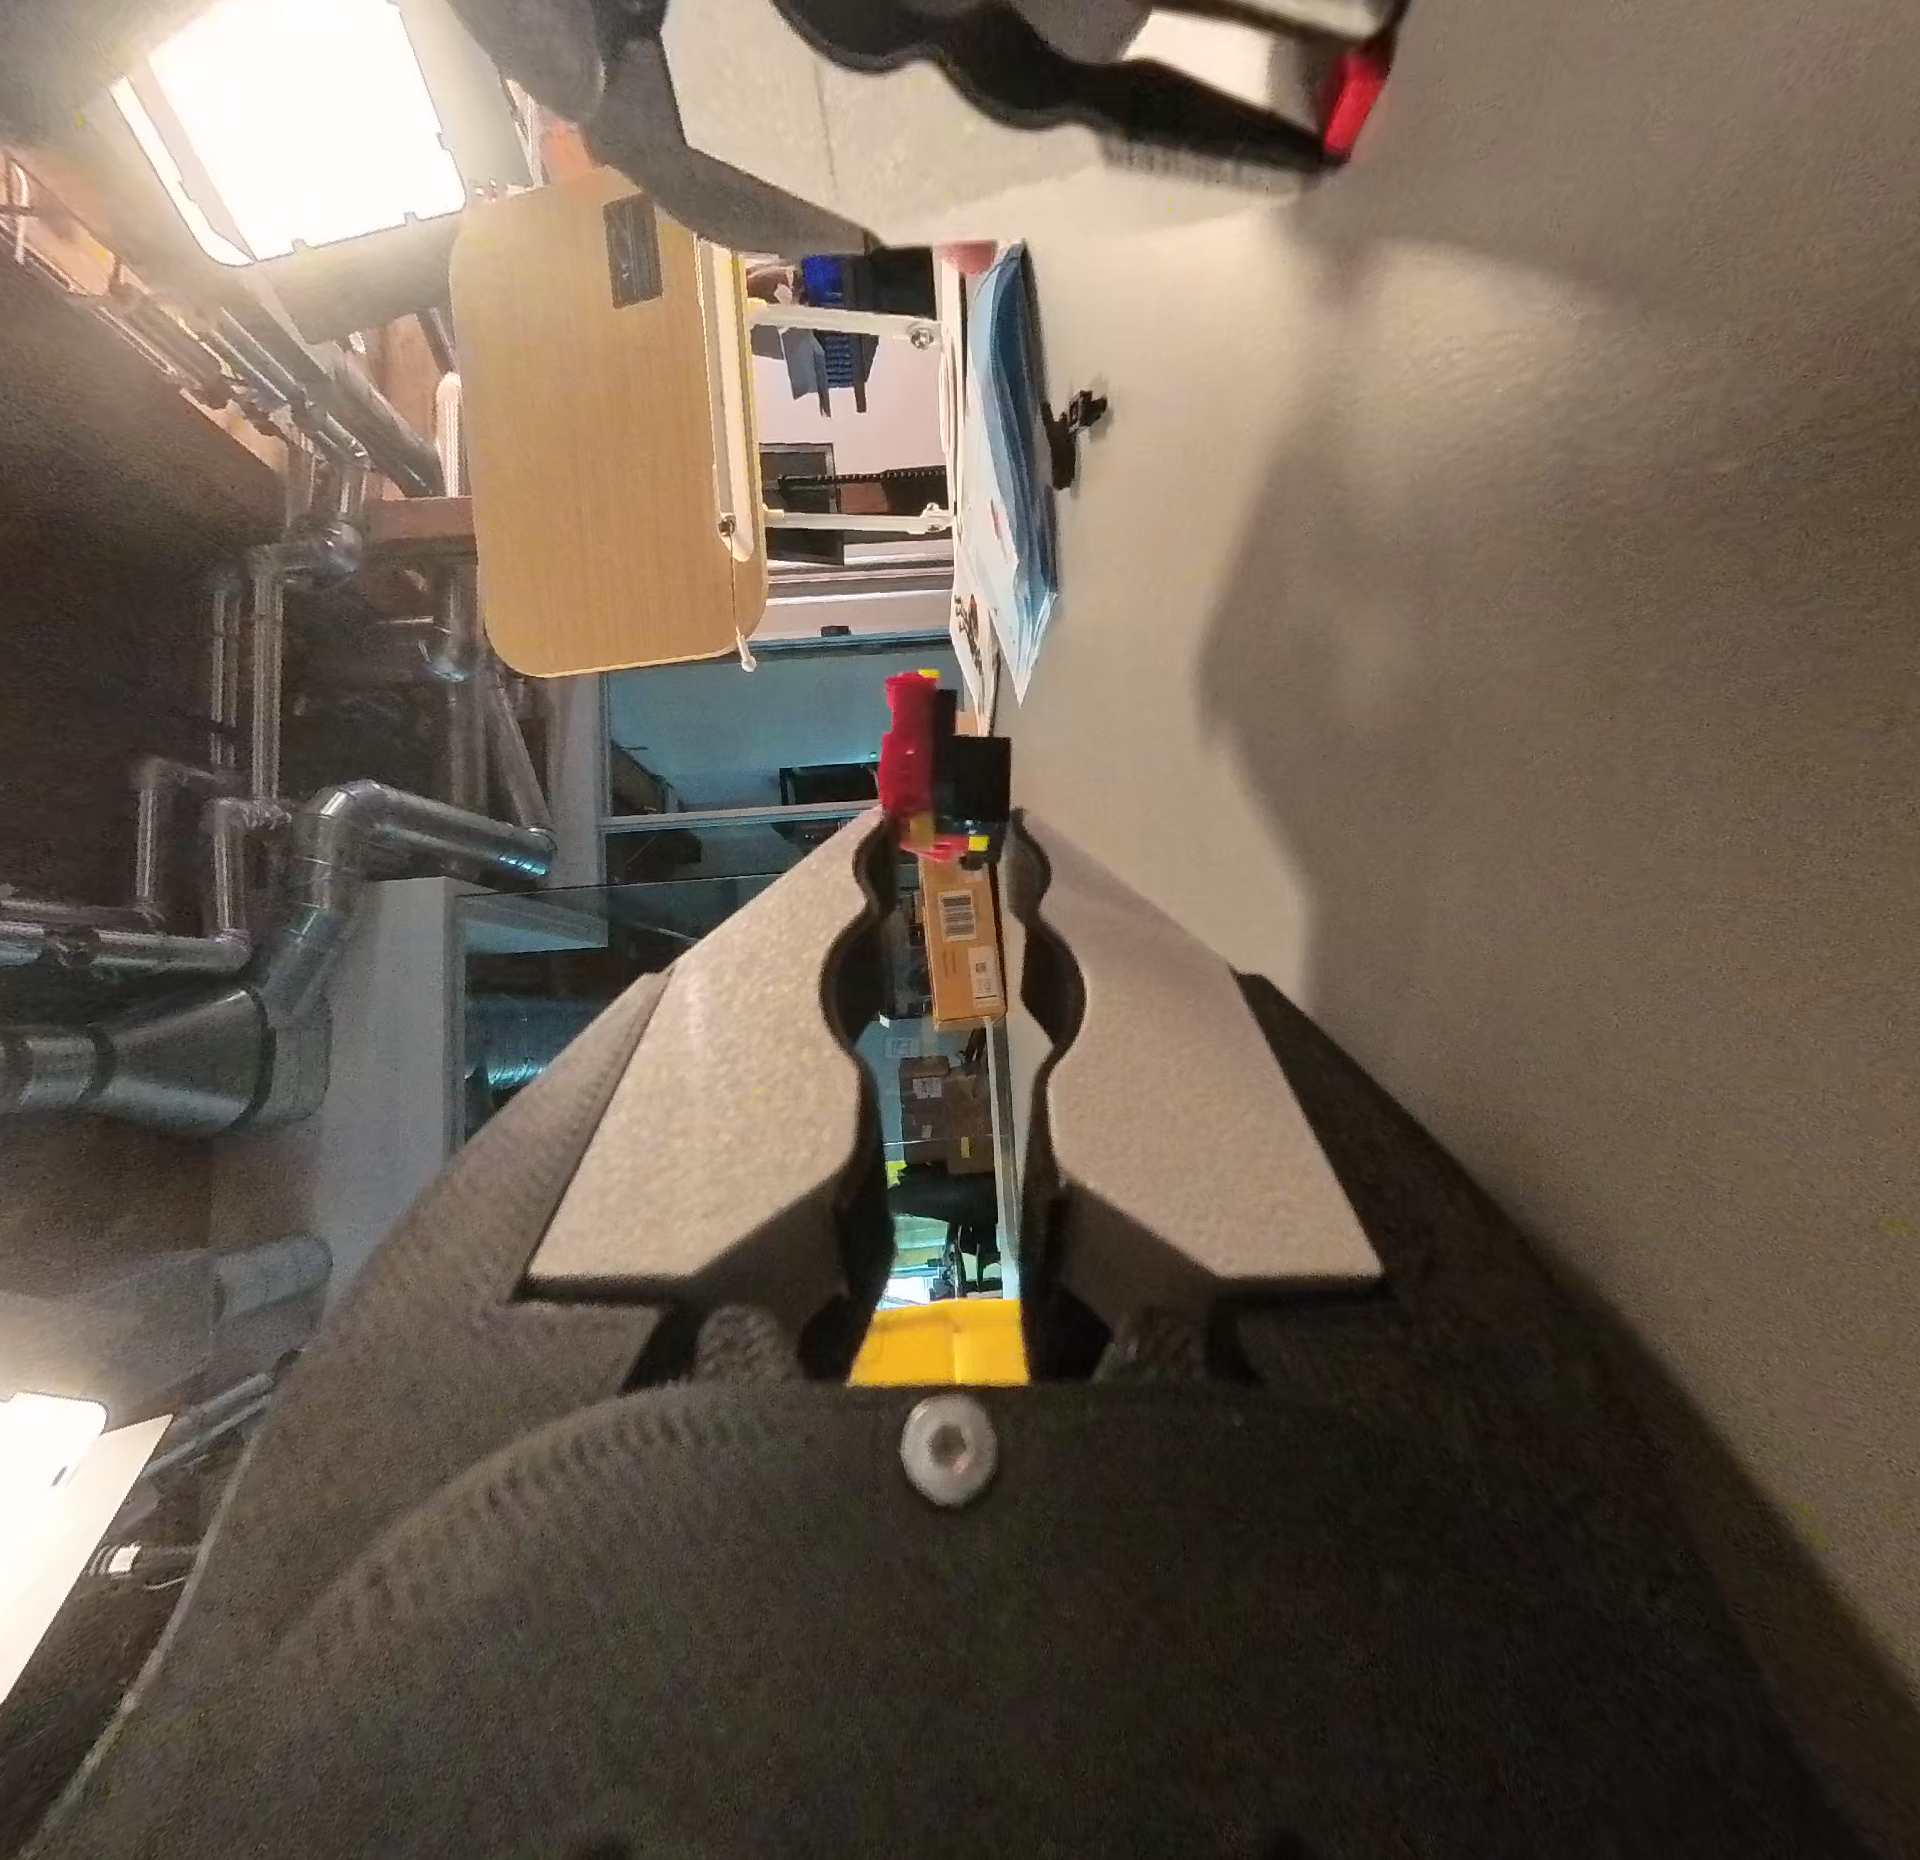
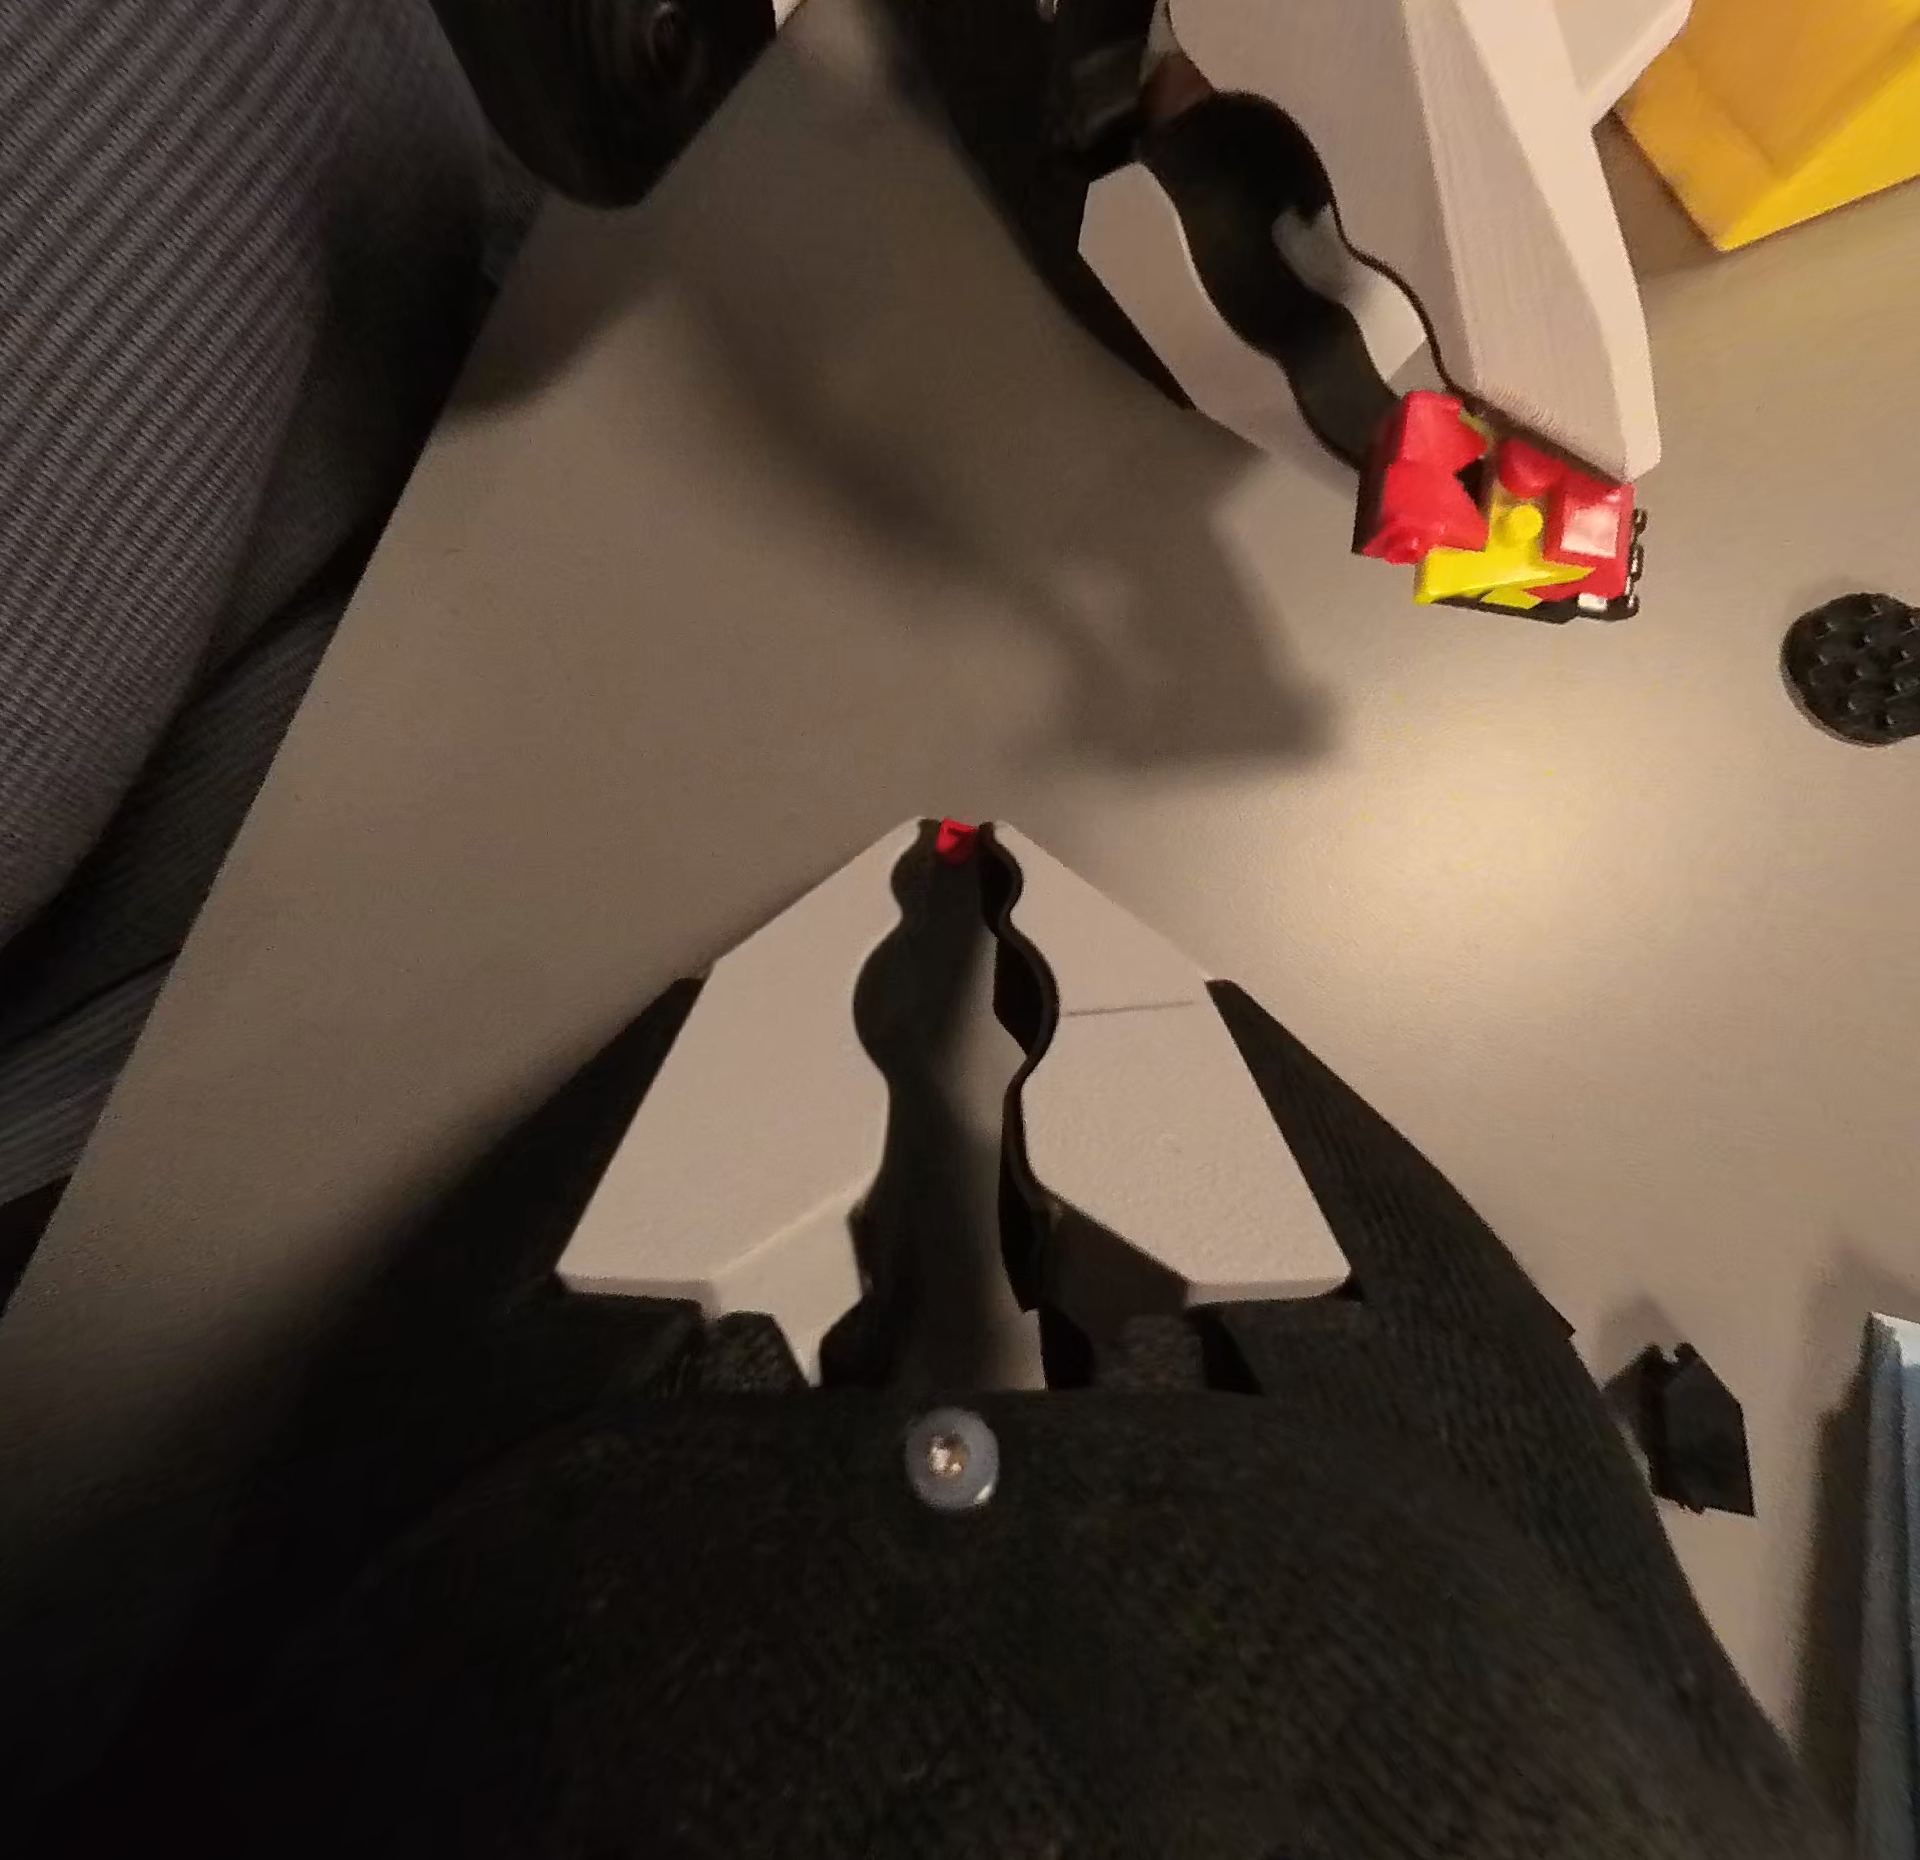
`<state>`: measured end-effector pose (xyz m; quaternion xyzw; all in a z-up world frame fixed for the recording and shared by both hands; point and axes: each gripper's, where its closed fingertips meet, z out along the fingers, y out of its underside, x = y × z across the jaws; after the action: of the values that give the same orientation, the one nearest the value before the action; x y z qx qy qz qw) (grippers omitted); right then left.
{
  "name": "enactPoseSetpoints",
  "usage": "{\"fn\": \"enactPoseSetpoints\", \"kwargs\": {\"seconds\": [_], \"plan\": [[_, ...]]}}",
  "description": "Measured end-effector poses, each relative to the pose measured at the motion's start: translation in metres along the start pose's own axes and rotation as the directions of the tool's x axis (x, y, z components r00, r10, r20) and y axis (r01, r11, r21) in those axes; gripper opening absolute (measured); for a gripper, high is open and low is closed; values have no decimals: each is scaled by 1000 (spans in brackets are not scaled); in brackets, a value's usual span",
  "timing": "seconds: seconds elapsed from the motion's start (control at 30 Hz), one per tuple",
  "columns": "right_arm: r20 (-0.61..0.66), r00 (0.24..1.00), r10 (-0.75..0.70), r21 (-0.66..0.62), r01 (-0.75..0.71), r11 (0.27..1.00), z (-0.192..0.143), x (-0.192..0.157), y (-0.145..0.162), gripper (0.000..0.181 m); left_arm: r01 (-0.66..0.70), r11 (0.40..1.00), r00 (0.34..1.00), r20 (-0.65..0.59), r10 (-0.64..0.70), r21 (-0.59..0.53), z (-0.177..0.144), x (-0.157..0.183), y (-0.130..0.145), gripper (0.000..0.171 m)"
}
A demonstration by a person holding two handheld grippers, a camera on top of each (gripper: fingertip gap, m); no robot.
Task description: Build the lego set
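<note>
My left gripper [image 1: 940, 836] is shut on a small lego model [image 1: 940, 771] of red, black and yellow bricks and holds it above the grey table [image 1: 1558, 875]. The right wrist view shows that model [image 2: 1496, 522] at the upper right between the left gripper's pale fingers [image 2: 1527, 252]. My right gripper [image 2: 954, 831] is shut on a tiny red lego piece [image 2: 954, 840] at its tips, above the table [image 2: 727, 563] and apart from the model. The red piece [image 1: 1356, 101] also shows at the top of the left wrist view.
A black round studded piece [image 2: 1855, 667] and a black angular piece [image 2: 1683, 1436] lie on the table at the right. A yellow box [image 2: 1787, 96] stands at the upper right. A blue and white booklet [image 1: 1008, 439] lies by a small black part [image 1: 1075, 428]. Some 9 centimeters of space lies between my two pairs of fingers.
</note>
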<state>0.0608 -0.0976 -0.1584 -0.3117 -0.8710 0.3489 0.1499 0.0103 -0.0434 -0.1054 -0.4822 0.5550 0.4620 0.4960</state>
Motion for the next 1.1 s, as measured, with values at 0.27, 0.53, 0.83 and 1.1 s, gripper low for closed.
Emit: {"fn": "enactPoseSetpoints", "kwargs": {"seconds": [0.27, 0.53, 0.83, 1.1], "plan": [[-220, 966, -138, -91, 120, 989, -17, 25, -1, 5, -10, 1000, 1000, 3, 10, 8, 0, 0, -3, 19], [233, 540, -808, -849, 519, 102, -66, 53, 56, 5, -27, 1000, 1000, 9, 27, 5, 1, -1, -3, 19], [636, 230, -736, -568, 786, -245, -48, 23, 54, 28, -35, 999, 999, 10, 35, 5, 1, -1, -3, 19], [-199, 921, -335, -523, 190, 831, -41, 22, 25, 22, -34, 999, 999, 7, 34, 19, 0, -1, -6, 19]]}}
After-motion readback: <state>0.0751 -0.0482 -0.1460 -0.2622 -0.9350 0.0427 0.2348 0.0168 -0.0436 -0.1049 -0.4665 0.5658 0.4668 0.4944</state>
